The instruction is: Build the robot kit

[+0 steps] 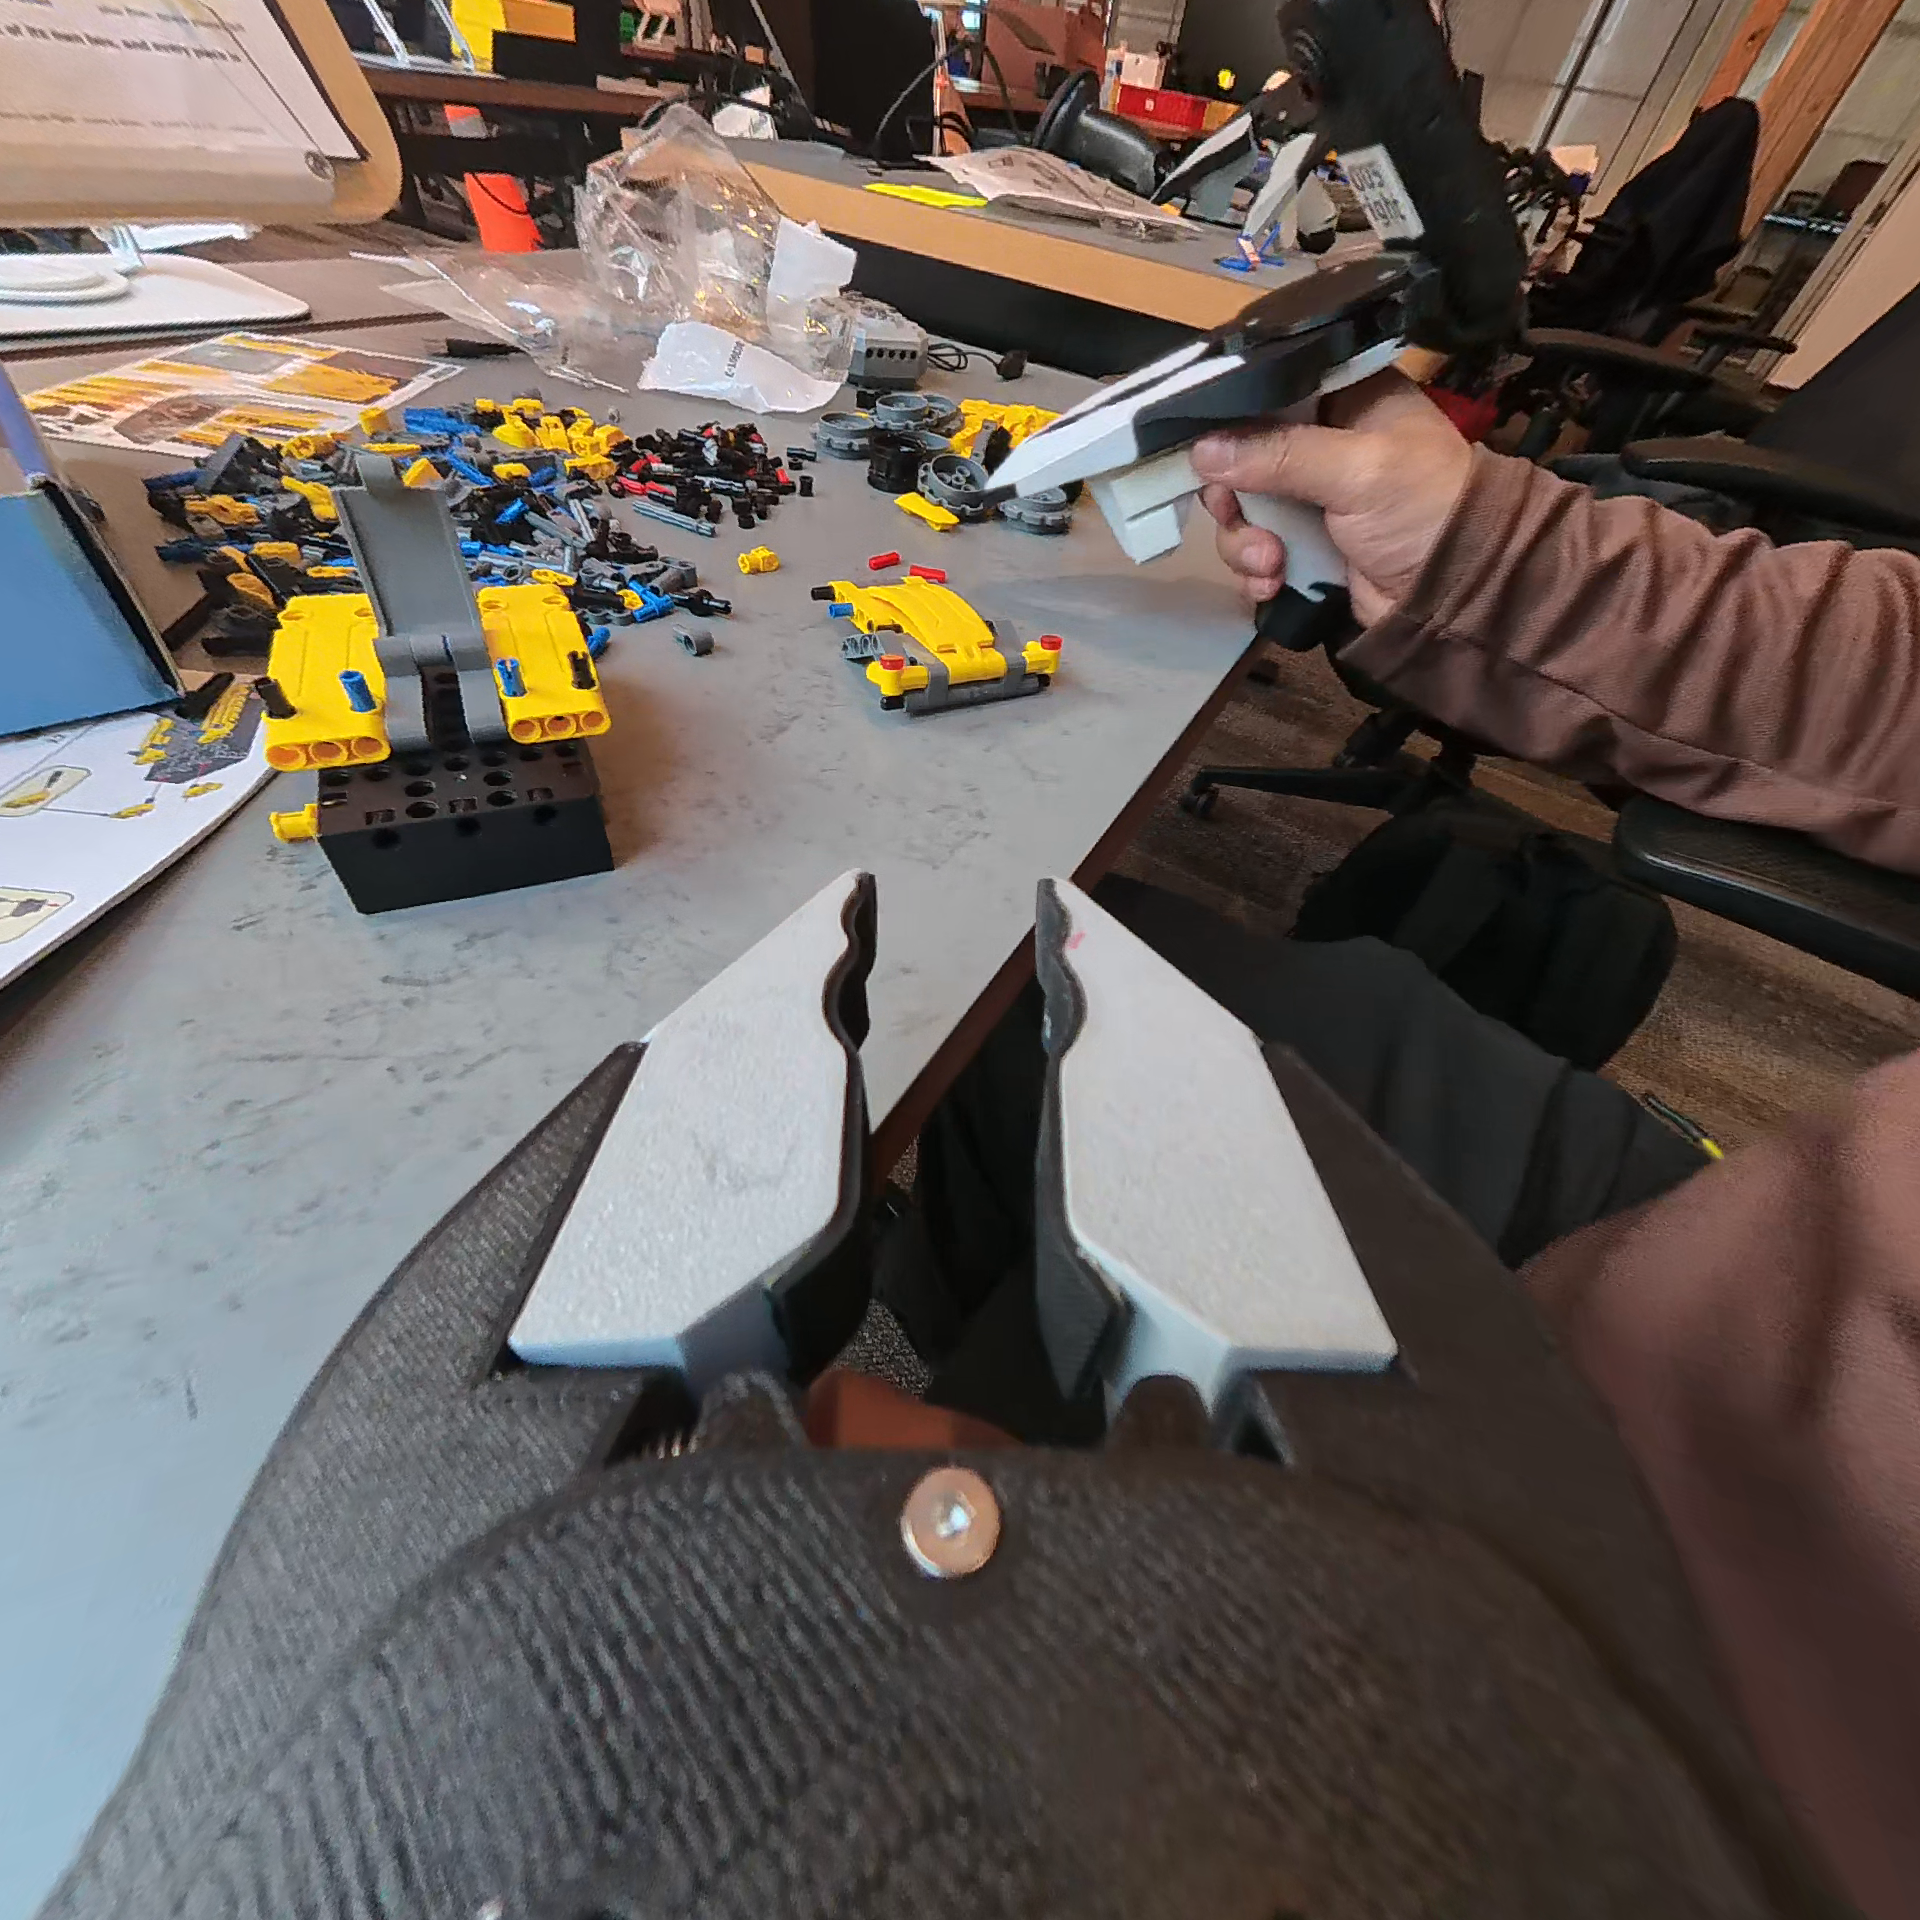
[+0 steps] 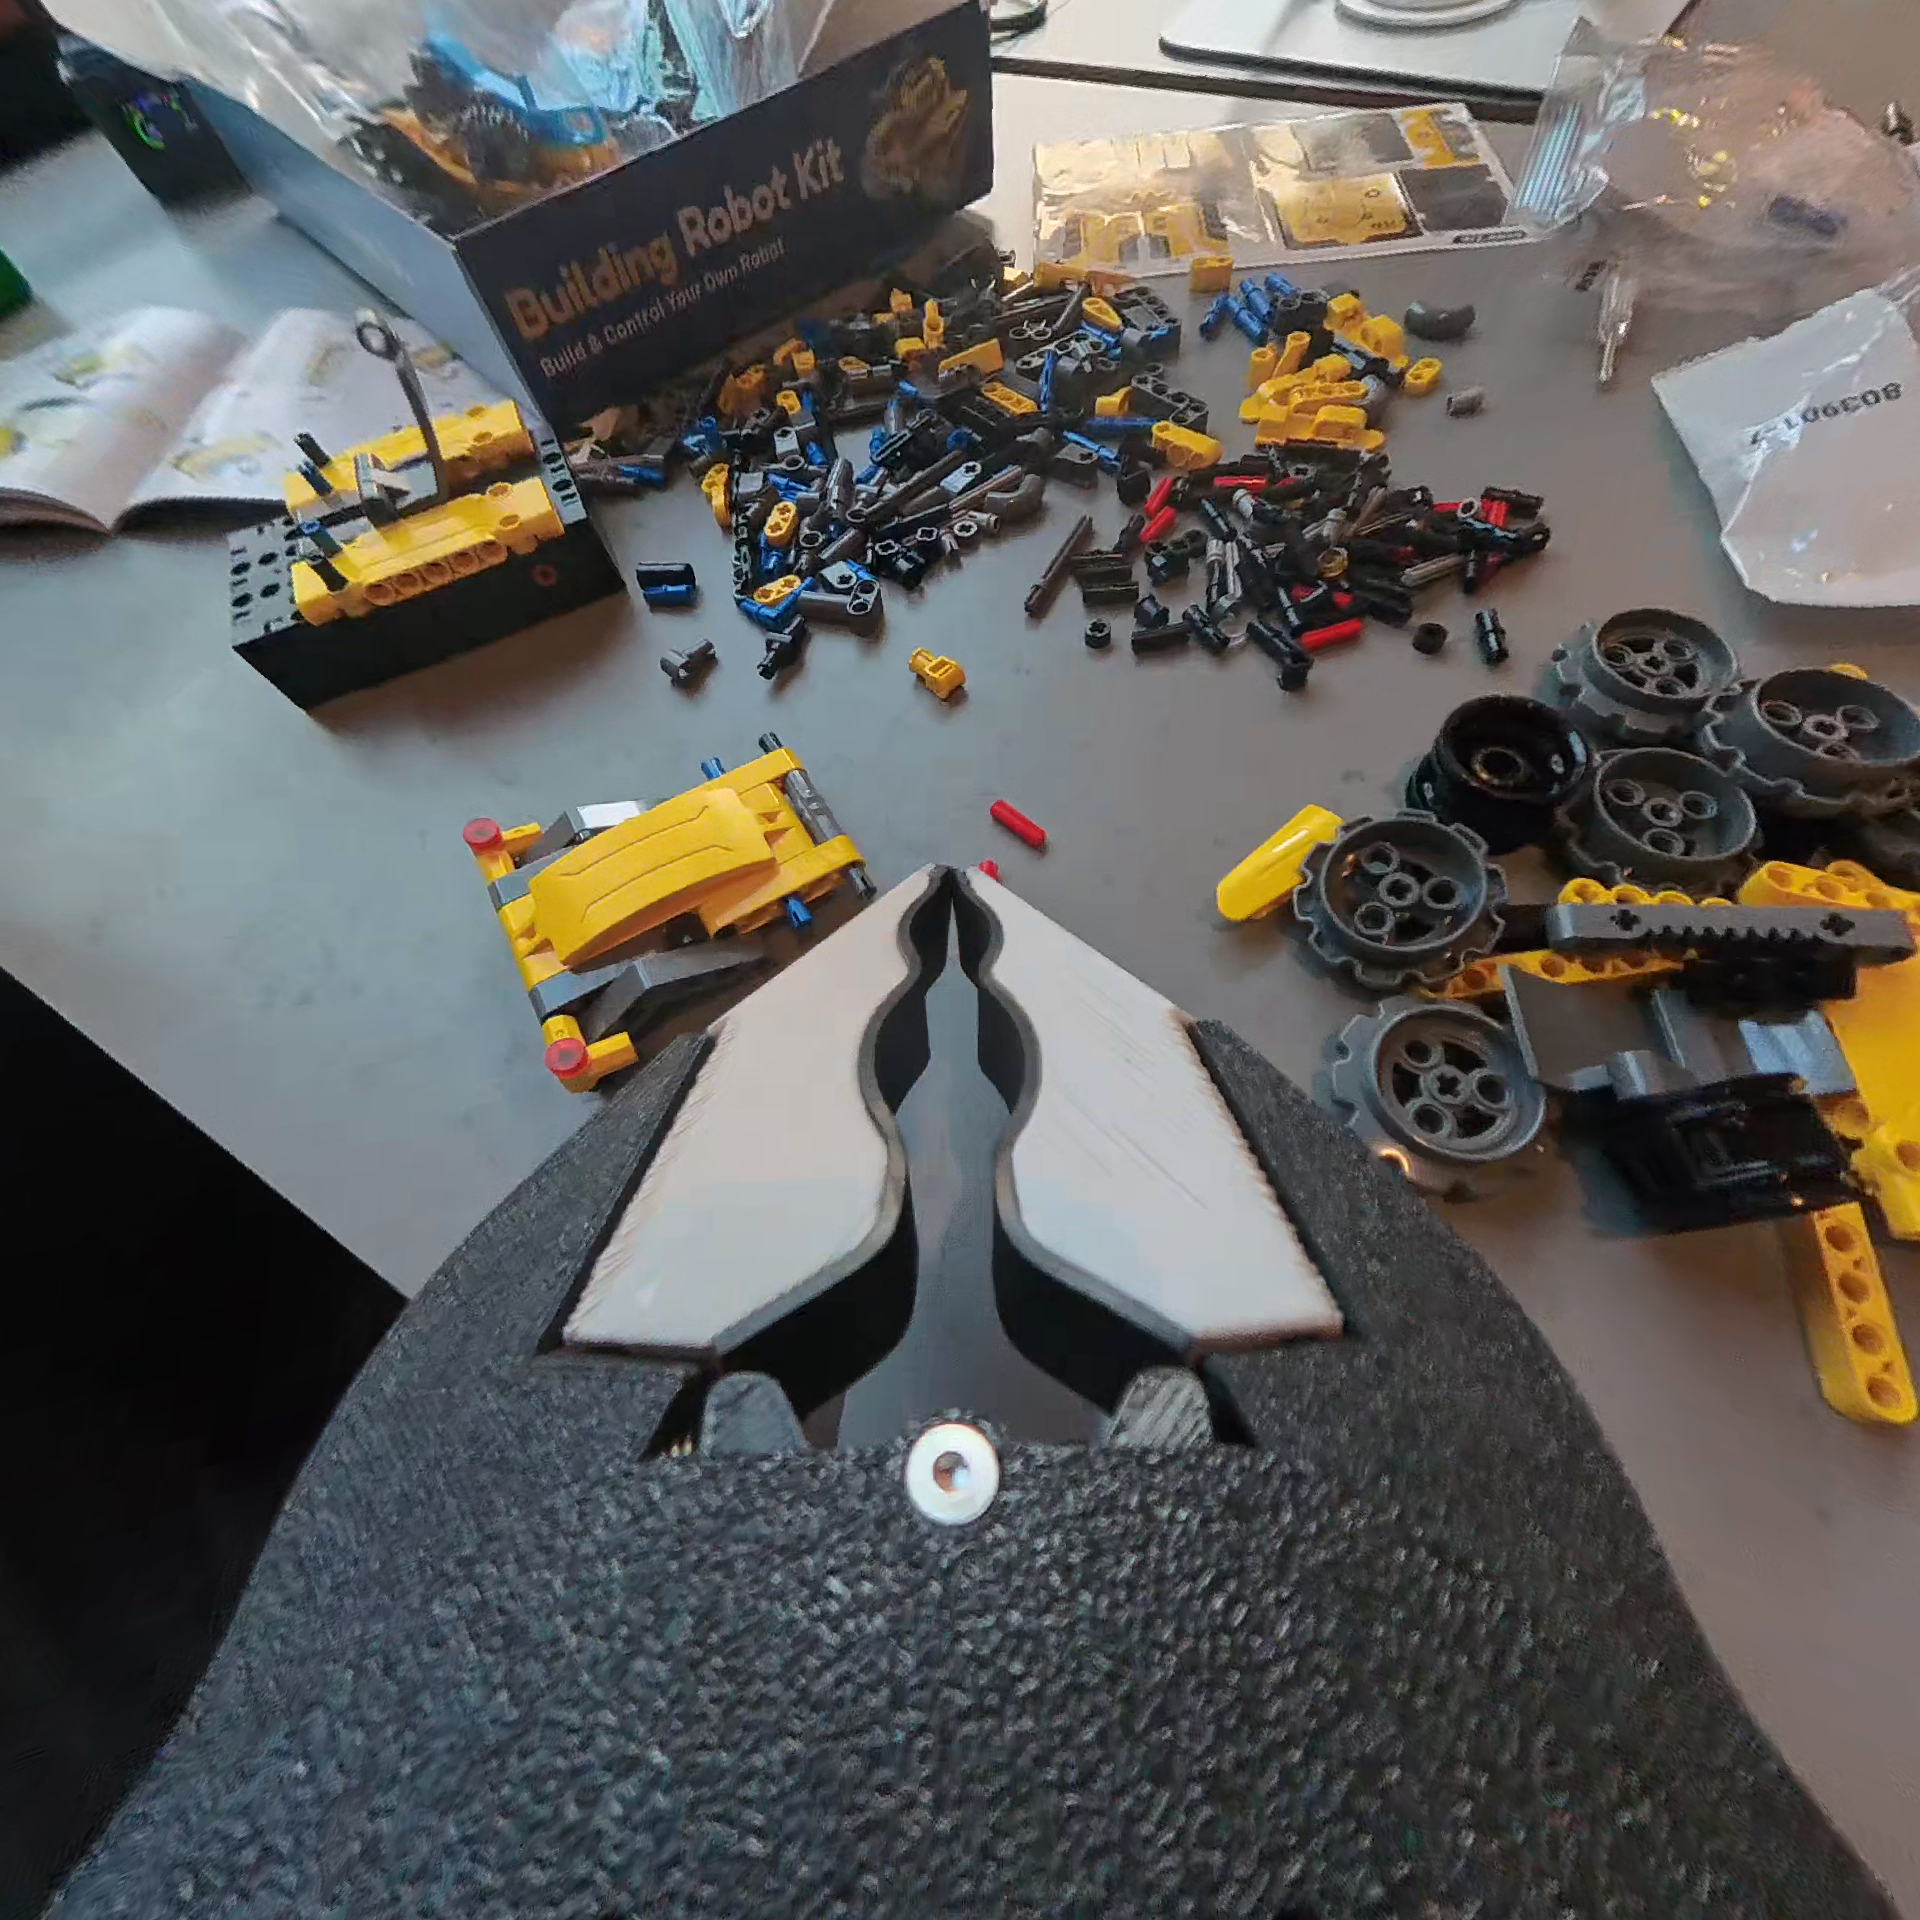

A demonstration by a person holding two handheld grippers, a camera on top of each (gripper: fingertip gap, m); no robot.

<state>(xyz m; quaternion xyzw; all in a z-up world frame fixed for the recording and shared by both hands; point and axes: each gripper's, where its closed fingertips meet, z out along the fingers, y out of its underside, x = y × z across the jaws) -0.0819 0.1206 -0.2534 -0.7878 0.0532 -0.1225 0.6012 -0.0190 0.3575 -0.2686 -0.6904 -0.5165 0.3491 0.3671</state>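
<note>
Orange lettering printed on the dark box (image 2: pixel 727 239), a code printed on a white bag (image 2: pixel 1808 457), a lettered sticker (image 1: pixel 1377 192) carried above the right gripper (image 1: pixel 1003 483), lines printed on a white sign (image 1: pixel 156 83), wording withheld.

A: What does the room look like?

B: An office workshop. The grey mottled counter (image 1: pixel 727 935) has a dark edge; beyond it stands a second desk (image 1: pixel 1039 249) with a tan edge.

A: And the floor?

B: Brownish carpet (image 1: pixel 1766 1029), with black office chairs (image 1: pixel 1662 312) on the right.

A: Walls?

B: Wooden posts (image 1: pixel 1808 83) and pale panels far right. Cluttered shelves (image 1: pixel 727 42) run along the back. Light is even and soft.
</note>
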